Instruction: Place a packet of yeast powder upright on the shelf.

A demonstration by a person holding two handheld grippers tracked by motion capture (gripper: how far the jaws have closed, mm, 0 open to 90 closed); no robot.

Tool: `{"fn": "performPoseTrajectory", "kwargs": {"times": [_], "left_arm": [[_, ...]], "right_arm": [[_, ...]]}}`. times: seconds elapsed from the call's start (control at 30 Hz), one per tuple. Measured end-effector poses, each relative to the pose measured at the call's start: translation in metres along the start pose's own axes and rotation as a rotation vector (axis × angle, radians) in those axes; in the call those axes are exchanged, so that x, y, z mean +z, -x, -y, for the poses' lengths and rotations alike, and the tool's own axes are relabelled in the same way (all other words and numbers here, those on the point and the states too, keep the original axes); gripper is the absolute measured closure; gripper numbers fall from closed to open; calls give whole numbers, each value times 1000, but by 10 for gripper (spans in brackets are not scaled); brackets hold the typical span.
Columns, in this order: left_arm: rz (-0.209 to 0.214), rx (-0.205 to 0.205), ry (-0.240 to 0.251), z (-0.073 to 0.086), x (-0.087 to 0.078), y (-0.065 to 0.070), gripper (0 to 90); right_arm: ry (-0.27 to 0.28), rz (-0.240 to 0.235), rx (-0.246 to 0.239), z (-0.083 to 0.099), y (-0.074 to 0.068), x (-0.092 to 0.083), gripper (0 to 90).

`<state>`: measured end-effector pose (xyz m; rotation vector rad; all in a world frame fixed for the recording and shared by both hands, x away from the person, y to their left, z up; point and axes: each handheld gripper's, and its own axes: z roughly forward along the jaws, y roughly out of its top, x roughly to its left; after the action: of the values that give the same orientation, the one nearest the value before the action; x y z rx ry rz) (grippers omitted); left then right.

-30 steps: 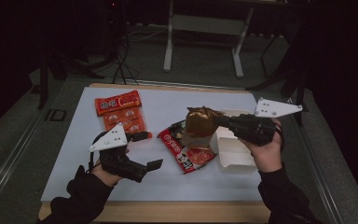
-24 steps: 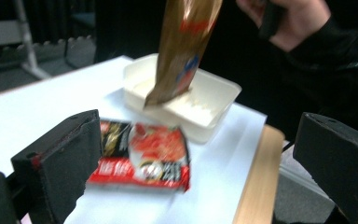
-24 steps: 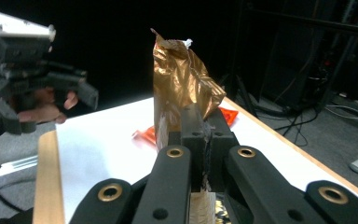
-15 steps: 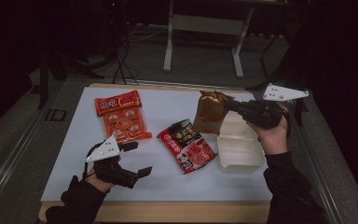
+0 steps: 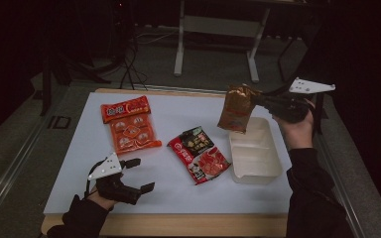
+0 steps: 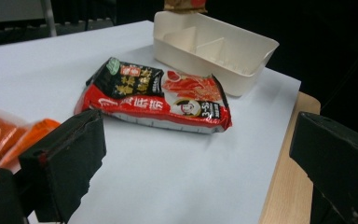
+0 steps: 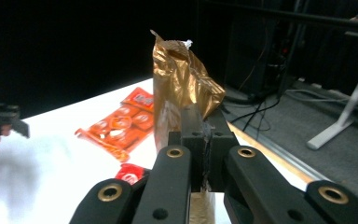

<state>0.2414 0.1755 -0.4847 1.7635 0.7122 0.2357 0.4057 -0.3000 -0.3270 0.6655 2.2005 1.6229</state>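
The gold-brown snack bag [image 5: 236,108] hangs in the air above the far end of the white divided container [image 5: 256,154], clear of it and of the table. The right gripper [image 5: 257,100] has it by the upper edge: in the right gripper view the jaws are pressed together on the crinkled foil of the bag [image 7: 182,88], with no gap showing between them. The person's right hand [image 5: 293,130] carries that gripper level, beyond and to the right of the container.

The container sits on the white table cover [image 5: 178,114], empty, with its inner dividers visible in the left gripper view [image 6: 213,43]. Just beside its left wall lies a red and black noodle packet [image 5: 199,154], flat on the cover. Farther left of the container, well apart from it, lies an orange snack pack [image 5: 129,124].

The left gripper [image 5: 136,175] is low over the near left corner of the cover, far from the container, with its jaws spread wide and nothing between them; bare cover and the noodle packet [image 6: 156,95] show through the gap.
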Motion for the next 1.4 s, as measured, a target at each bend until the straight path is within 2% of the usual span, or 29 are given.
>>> {"fn": "performPoseTrajectory", "kwargs": {"times": [0.1,0.3,0.37,0.53,0.97,1.17,1.2,1.4], "left_arm": [[0,-6,6,4,1,-1,38],[3,-7,10,5,1,-1,38],[1,-7,11,5,0,-2,38],[0,-14,13,6,0,-3,38],[0,-22,14,8,0,-4,38],[2,-29,16,8,0,-5,38],[0,-30,16,8,0,-5,38],[3,-36,36,9,-2,-6,38]], "right_arm": [[15,14,-23,2,9,0,895],[12,55,-8,6,24,1,895],[13,69,-16,8,30,0,895],[12,76,-9,13,42,0,895],[-52,123,4,37,67,3,895],[-63,112,0,44,71,8,894],[-78,109,4,47,71,12,894],[-80,89,23,54,72,17,893]]}}
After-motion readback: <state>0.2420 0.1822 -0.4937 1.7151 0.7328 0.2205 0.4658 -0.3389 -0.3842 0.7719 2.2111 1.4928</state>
